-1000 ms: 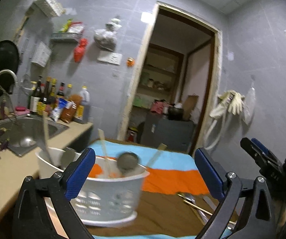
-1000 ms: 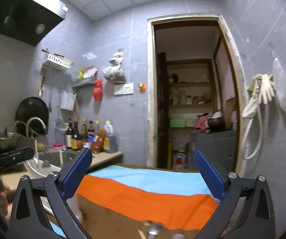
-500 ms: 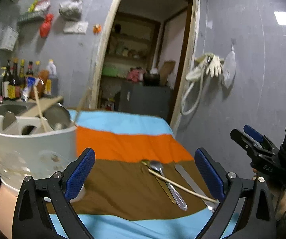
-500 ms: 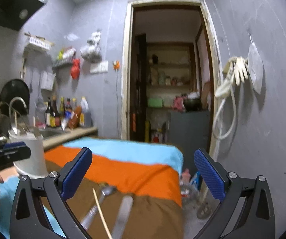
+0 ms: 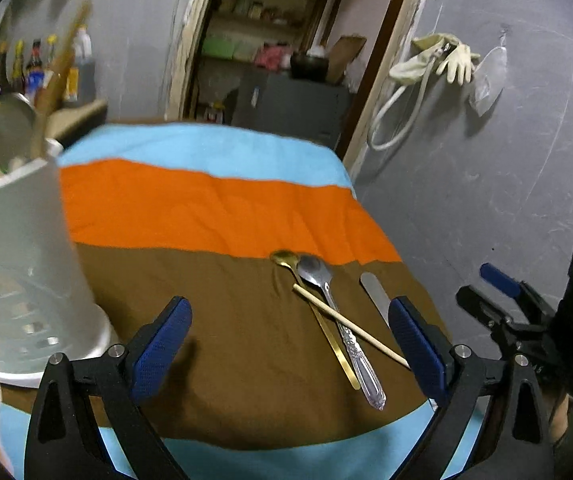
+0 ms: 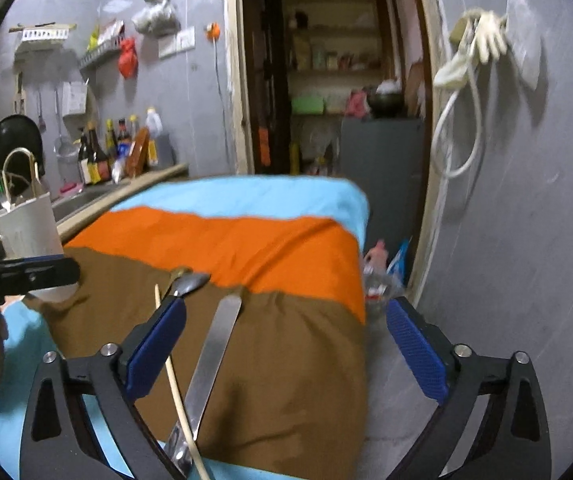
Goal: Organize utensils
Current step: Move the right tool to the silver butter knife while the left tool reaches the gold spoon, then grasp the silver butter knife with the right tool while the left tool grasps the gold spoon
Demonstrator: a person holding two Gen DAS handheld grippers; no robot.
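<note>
Claws both spread wide, nothing between the blue pads; left claw above the brown band of the striped cloth covering the bench; right claw over the cloth's right edge, jaws just closed in a little, still clamped on nothing. Beneath and ahead of the right claw, a flat steel knife with a pale wooden chopstick just beside it on the left. Ahead of the left claw, a silver spoon with an ornate handle and a slim gold spoon side by side, bowls toward the orange band, chopstick lying across both handles. At far left, a white perforated plastic utensil holder, upright, holding a ladle and wooden sticks.
</note>
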